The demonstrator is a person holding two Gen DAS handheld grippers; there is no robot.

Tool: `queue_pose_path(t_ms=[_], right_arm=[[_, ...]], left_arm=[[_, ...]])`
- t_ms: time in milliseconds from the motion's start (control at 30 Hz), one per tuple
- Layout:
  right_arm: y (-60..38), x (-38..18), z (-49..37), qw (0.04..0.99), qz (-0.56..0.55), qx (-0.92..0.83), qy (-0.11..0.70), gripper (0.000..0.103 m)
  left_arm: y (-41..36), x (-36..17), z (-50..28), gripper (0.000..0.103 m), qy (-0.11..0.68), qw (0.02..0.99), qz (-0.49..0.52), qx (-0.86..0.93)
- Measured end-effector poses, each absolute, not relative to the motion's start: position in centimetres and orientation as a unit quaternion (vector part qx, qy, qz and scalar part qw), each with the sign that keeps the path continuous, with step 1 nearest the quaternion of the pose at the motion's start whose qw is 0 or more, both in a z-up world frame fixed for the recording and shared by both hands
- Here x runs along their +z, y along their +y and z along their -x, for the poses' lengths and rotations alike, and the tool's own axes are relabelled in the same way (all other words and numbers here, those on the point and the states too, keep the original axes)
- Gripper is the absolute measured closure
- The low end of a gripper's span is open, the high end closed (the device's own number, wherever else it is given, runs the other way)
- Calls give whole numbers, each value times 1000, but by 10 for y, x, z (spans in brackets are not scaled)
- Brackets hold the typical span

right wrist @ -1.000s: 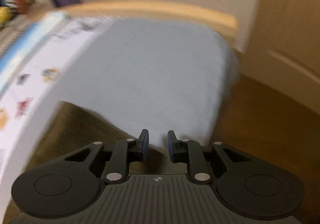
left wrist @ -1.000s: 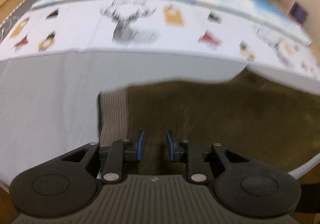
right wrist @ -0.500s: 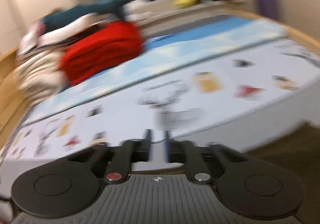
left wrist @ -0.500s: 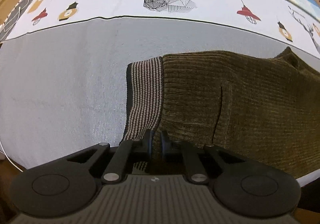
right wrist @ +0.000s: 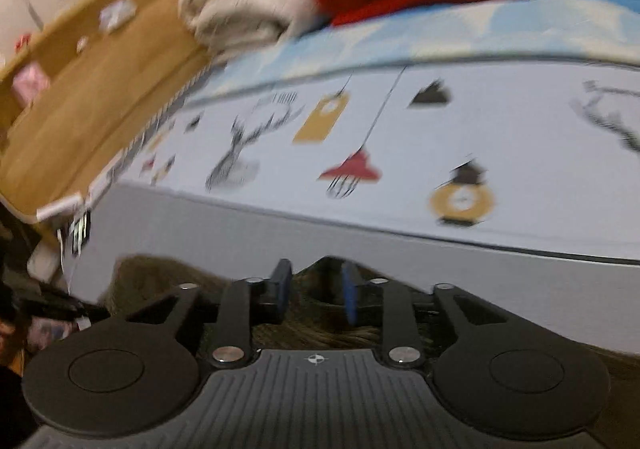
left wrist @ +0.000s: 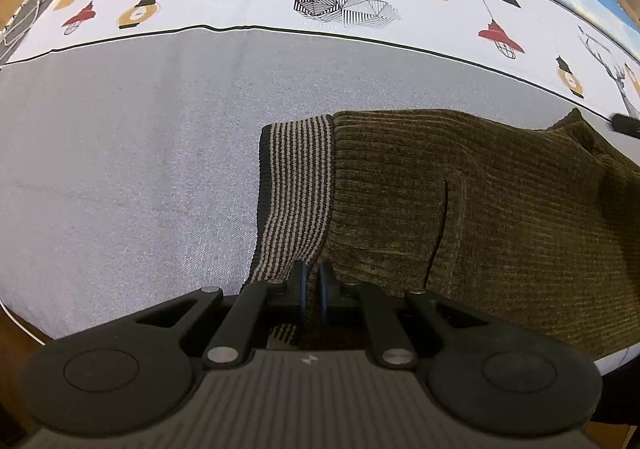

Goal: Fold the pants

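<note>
**Waistband pinned, right jaws opening over the cloth**

Left wrist view: the olive corduroy pants lie flat on the grey sheet at the bed's near edge, striped waistband to the left. The left gripper is closed almost fully on the waistband's near corner, likely anchoring it for a fold.

Right wrist view, blurred: the right gripper hangs over the pants' dark cloth; its jaws have just been opening, partly apart, nothing clamped between them, probably readying a second grip

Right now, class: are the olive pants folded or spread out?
Spread out. The pants lie flat along the bed, striped waistband exposed; no layer is visibly doubled over, though the leg ends are out of view.
</note>
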State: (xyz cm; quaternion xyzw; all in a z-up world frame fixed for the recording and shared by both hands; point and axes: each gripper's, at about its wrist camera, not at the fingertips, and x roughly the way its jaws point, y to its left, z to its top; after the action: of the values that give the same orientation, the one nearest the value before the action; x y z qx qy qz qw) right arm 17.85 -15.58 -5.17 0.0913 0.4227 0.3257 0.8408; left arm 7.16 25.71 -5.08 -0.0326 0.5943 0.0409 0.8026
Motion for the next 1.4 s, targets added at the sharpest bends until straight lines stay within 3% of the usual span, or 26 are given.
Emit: queue_pose_path(t_ms=[167, 233, 267, 367, 567, 733, 867, 1100, 1267, 1400], right_arm=[[-128, -89, -201, 814, -61, 338, 468, 64], [-124, -95, -204, 805, -46, 359, 470, 76], [-123, -91, -205, 807, -42, 373, 456, 92], [-131, -67, -213, 823, -81, 387, 408, 94], [-123, -84, -209, 866, -8, 283, 412, 92], [-180, -58, -208, 912, -87, 138, 377, 92], [-208, -27, -175, 914, -118, 186, 340, 89], [-214, -14, -120, 888, -51, 299, 347, 85], [-262, 2, -97, 901, -72, 241, 354, 84], [-339, 20, -71, 925, -141, 137, 324, 72]], left_arm=[[260, -51, -71, 95, 593, 804, 35, 33], [261, -51, -70, 95, 592, 804, 35, 30], [261, -51, -70, 95, 592, 804, 36, 29], [264, -51, -71, 95, 593, 804, 37, 30], [257, -49, -71, 94, 594, 803, 29, 36], [249, -34, -68, 91, 576, 816, 26, 47], [238, -16, -67, 88, 539, 841, 26, 40], [196, -2, -70, 88, 512, 859, 19, -8], [160, 5, -79, 86, 508, 861, -4, -25], [129, 14, -94, 86, 499, 866, 7, -46]])
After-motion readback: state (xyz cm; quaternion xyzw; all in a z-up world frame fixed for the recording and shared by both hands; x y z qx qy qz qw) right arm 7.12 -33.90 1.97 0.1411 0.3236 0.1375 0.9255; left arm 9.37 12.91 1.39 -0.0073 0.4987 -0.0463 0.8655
